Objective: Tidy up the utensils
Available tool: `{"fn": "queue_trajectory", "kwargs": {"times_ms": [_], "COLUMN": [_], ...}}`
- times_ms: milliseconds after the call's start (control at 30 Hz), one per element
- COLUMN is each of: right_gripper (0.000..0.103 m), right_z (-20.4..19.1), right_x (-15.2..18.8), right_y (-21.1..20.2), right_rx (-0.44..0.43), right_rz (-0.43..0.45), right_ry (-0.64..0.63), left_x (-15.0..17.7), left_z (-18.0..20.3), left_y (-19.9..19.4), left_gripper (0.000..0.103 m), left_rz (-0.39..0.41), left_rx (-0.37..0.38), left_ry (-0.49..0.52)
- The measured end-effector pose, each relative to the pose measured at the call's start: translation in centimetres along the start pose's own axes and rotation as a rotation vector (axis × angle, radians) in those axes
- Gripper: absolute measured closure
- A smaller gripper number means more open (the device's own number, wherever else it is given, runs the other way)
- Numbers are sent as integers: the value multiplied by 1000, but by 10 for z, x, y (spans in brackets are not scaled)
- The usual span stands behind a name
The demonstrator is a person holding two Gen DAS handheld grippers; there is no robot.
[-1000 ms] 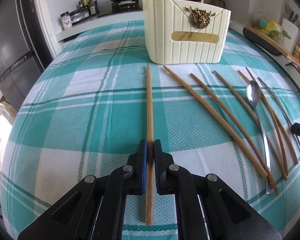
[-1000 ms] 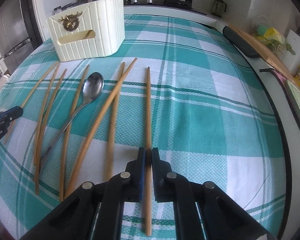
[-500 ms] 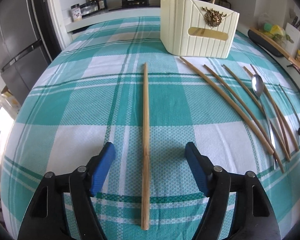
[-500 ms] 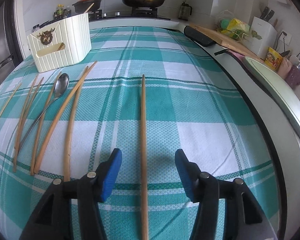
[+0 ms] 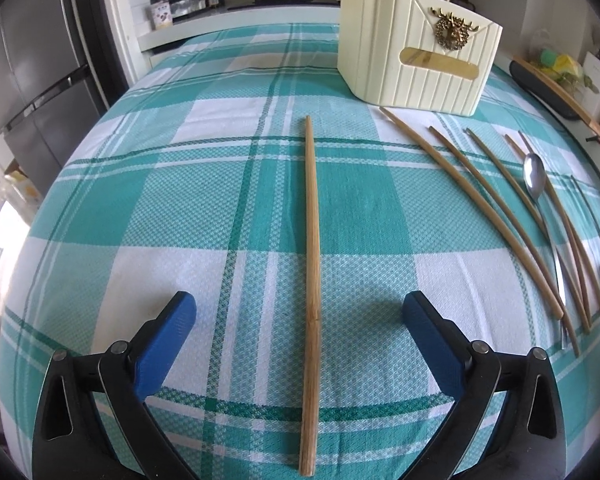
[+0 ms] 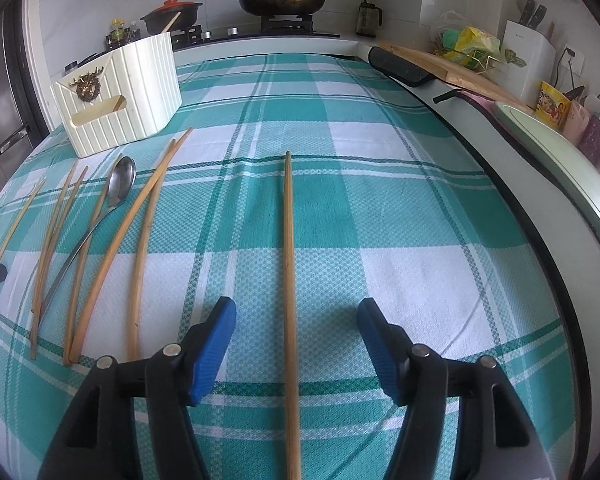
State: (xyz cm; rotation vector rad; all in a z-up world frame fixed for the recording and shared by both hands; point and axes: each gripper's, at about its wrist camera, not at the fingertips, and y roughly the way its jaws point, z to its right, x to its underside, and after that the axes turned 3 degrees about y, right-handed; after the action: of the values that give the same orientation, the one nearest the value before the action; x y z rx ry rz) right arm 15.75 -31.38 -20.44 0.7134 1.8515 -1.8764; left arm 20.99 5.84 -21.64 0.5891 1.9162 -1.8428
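Left wrist view: left tool (image 5: 300, 320) and right tool (image 6: 296, 320) opening, empty, each straddling a chopstick (image 5: 311, 280); centre pads before closing.

The left gripper (image 5: 300, 316) is showing black plastic arms with triangular cut-outs, silver round screws and blue textured pads (image 5: 166, 344). The right gripper (image 6: 296, 316) is looking the same, with blue ribbed pads (image 6: 214, 350).

Sunlit kitchen, stove (image 6: 286, 22), grey fridge (image 5: 28, 76)
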Motion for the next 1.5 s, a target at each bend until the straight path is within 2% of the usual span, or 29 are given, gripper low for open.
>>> {"fn": "queue_trajectory", "kwargs": {"times_ms": [667,733,800,867,933,1100,1200,1267,1367,1400,1433,1467,1500], "right_gripper": [38,38,38,38,38,38,36,37,41,44,54,57,70], "right_z": [1,1,2,1,5,2,-6,-10,-16,-18,-21,-24,-27], "right_x": [0,0,0,-1,-4,-17,-32,-45,-68,-75,-82,-88,-93], "right_y": [0,0,0,-1,-1,6,17,27,43,48,53,58,61], "right_rx": [-1,-4,-8,-23,-54,-82,-103,-109,-112,-115,-117,-103,-100], "right_rz": [-1,-1,-3,-23,-66,-178,-230,-248,-255,-250,-252,-243,-238], "right_ry": [0,3,2,-34,-46,-130,-198,-218,-216,-215,-211,-213,-220], "left_x": [0,0,-2,-6,-13,-39,-56,-67,-86,-90,-93,-96,-97], "left_z": [0,-1,-3,-11,-22,-34,-28,-22,-18,-16,-14,-11,-9], "left_y": [1,-1,-4,-10,-14,5,30,39,48,49,50,50,49], "left_gripper": [1,1,1,1,1,2,14,14,24,32,43,50,69], "left_rz": [-2,-15,-48,-56,-52,-100,-150,-141,-161,-164,-163,-156,-145], "left_rx": [3,17,69,134,166,176,157,111,127,125,129,130,128], "left_ry": [-2,6,23,22,19,65,125,173,173,179,187,194,204]}}
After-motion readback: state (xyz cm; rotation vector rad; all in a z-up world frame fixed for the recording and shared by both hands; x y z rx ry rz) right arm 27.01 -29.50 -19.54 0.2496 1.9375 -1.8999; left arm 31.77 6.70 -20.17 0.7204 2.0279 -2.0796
